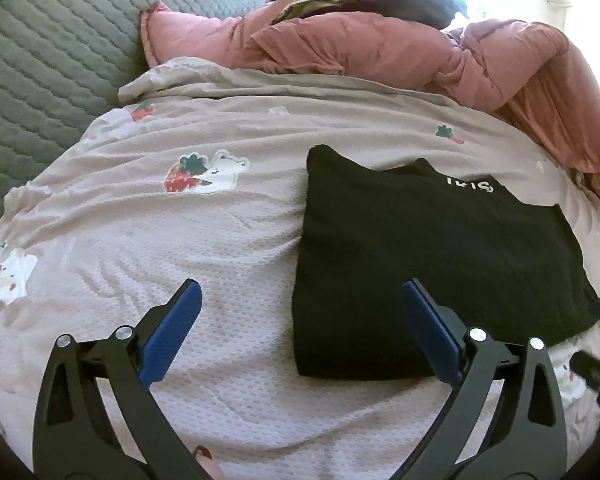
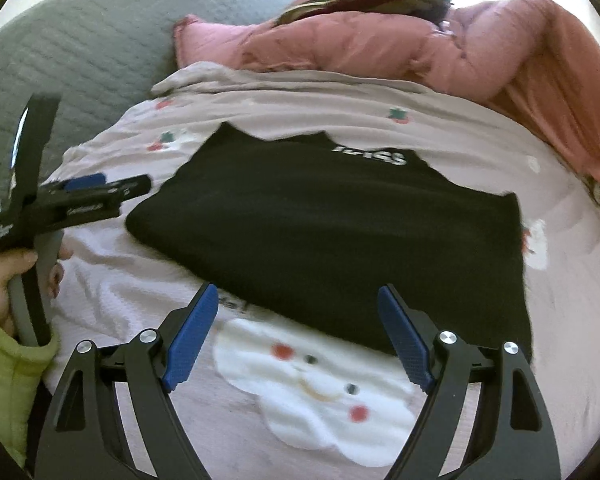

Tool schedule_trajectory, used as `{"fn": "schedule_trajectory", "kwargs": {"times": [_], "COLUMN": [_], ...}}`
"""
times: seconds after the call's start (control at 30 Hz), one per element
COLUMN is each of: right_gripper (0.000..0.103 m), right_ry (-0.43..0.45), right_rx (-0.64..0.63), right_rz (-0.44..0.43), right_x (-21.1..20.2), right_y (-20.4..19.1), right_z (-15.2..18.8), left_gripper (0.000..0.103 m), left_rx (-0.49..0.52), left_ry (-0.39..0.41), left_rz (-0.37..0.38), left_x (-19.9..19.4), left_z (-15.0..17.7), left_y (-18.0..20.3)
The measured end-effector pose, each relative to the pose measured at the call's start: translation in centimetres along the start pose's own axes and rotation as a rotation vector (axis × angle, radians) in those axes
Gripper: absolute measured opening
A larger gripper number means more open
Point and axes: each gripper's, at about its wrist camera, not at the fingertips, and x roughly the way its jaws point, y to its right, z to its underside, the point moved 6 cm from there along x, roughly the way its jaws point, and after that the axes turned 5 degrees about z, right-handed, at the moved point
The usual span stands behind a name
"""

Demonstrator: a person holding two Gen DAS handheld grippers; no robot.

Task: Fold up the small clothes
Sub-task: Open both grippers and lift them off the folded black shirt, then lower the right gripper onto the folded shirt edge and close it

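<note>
Left wrist view: left gripper point(image 1: 300, 308) spread wide w/ nothing in it, over bed point(image 1: 120, 240) just left of folded black top point(image 1: 432, 264), likely let go; right wrist view: right gripper point(image 2: 296, 312) likewise apart & empty at top's near edge.

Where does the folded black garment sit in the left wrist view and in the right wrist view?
Left wrist: black garment lies right of centre, beyond the right fingertip.
Right wrist: black garment fills the centre, just beyond both fingertips.
Shared landmark: the white lettering near its far edge.
</note>
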Motion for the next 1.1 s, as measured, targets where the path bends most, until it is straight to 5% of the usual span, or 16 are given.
{"fn": "schedule_trajectory", "kwargs": {"times": [0.73,1.03,1.1], "right_gripper": [0.081,0.081,0.093], "right_ry": [-0.024,-0.021,-0.003], "right_rx": [-0.251,-0.431,-0.477], "right_rz": [-0.039,0.072,0.101], "right_x": [5.3,8.6,9.0], "right_y": [-9.6,-11.7,-12.2], "right_z": [-1.8,-2.0,-2.0], "left_gripper": [0.093,0.093,0.093], "left_rx": [-0.106,-0.166,-0.17], "left_ry": [-0.007,-0.025,-0.031], "left_rz": [-0.027,-0.016,-0.016], "left_x": [1.4,3.1,3.5], "left_z": [-1.6,-3.1,-3.5], "left_y": [-4.7,-6.1,-6.2]}}
